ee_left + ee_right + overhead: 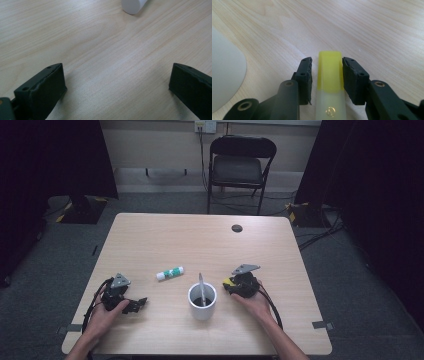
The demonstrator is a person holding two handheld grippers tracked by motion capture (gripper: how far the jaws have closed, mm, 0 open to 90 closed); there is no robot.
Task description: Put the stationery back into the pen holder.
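Observation:
A highlighter (329,72) with a yellow cap and a pale body lies between the jaws of my right gripper (327,60). A thin strip of table shows between the left pad and the cap, so the jaws stand slightly open around it. In the high view the right gripper (229,283) is just right of a white mug (202,306), and the highlighter's yellow cap (227,281) shows at its tip. A slim grey stick (200,284) stands in the mug. My left gripper (139,304) rests at the front left, jaws wide open over bare wood (117,68).
A glue stick (170,273) with a green label lies on the wooden table (200,240) between the grippers, farther back. A white rounded object (133,5) sits ahead of the left jaws. The mug's wall (224,75) is close on the right gripper's left. A black chair (240,165) stands beyond the table.

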